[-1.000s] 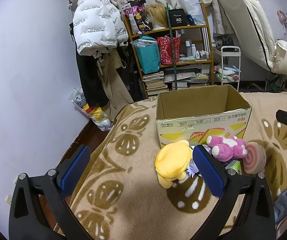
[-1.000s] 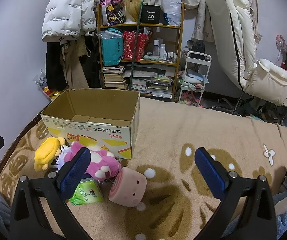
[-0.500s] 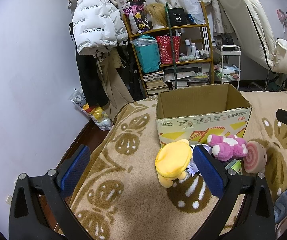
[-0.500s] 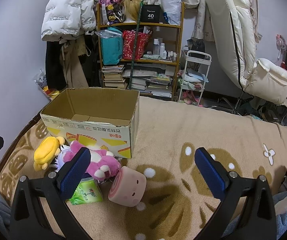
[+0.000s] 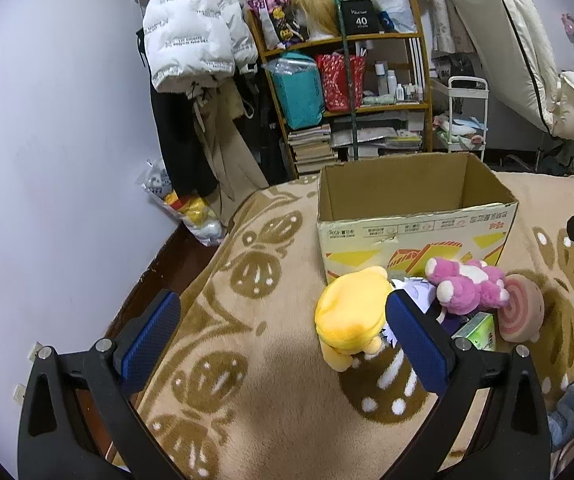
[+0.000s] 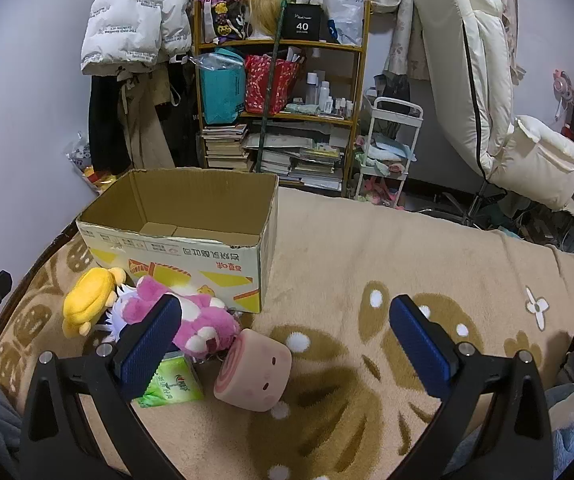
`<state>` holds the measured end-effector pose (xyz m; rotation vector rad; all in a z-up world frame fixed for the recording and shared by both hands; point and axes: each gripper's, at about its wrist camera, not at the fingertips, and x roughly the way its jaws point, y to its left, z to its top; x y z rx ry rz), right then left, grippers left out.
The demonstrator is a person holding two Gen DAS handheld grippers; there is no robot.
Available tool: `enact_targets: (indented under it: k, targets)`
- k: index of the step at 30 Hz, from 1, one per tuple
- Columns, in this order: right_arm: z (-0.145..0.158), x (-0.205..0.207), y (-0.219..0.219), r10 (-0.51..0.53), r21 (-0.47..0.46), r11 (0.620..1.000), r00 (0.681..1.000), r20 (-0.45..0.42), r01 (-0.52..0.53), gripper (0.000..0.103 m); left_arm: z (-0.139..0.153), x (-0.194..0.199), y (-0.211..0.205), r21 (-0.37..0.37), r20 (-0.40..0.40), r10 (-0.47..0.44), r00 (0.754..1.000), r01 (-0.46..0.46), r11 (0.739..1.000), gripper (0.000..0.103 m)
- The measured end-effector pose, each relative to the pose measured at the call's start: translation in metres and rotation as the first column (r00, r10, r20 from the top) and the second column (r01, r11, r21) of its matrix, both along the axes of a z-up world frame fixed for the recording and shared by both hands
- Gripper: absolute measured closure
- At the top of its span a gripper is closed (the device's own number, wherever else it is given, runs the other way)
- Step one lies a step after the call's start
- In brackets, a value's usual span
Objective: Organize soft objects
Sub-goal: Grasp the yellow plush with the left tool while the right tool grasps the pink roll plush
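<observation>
An open empty cardboard box (image 5: 415, 216) (image 6: 183, 216) stands on a tan patterned blanket (image 5: 271, 380). In front of it lie a yellow plush (image 5: 351, 312) (image 6: 87, 300), a pink plush bear (image 5: 467, 284) (image 6: 203, 320), a pink roll-cake plush (image 5: 521, 314) (image 6: 253, 374), a purple-white plush (image 5: 417, 290) partly hidden beneath them, and a green tissue pack (image 5: 477, 330) (image 6: 173, 382). My left gripper (image 5: 283, 340) is open and empty, to the left of the yellow plush. My right gripper (image 6: 283, 340) is open and empty, above the roll-cake plush.
A cluttered wooden shelf (image 6: 283, 92) with books and bags stands behind the bed. A white puffer jacket (image 5: 195, 36) hangs on the left wall. A cream recliner chair (image 6: 499, 100) stands at the right, a small white cart (image 6: 387, 148) beside the shelf.
</observation>
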<state>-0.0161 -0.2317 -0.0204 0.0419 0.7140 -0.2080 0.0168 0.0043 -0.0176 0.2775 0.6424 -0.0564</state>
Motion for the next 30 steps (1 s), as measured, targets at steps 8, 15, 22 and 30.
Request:
enact_targets:
  k: [8, 15, 22, 30]
  targets:
    - [-0.002, 0.012, -0.002, 0.001, 0.034, 0.999, 0.999, -0.032, 0.0, 0.0, -0.001, 0.021, -0.006, 0.016, -0.006, -0.015, 1.0, 0.015, 1.0, 0.002]
    - [-0.007, 0.03, -0.004, -0.002, 0.03, 1.0, 0.997, -0.072, 0.004, 0.0, -0.01, 0.04, -0.014, -0.007, -0.02, -0.019, 1.0, 0.019, 1.0, 0.002]
    - [-0.018, 0.046, -0.005, 0.0, 0.004, 1.0, 0.994, -0.113, 0.001, 0.0, -0.026, 0.058, -0.02, -0.045, -0.066, -0.043, 0.997, 0.04, 0.998, 0.002]
    - [-0.028, 0.06, -0.01, -0.003, 0.027, 1.0, 0.988, -0.152, 0.007, 0.0, -0.044, 0.078, -0.022, -0.053, -0.13, -0.05, 0.99, 0.044, 0.998, 0.002]
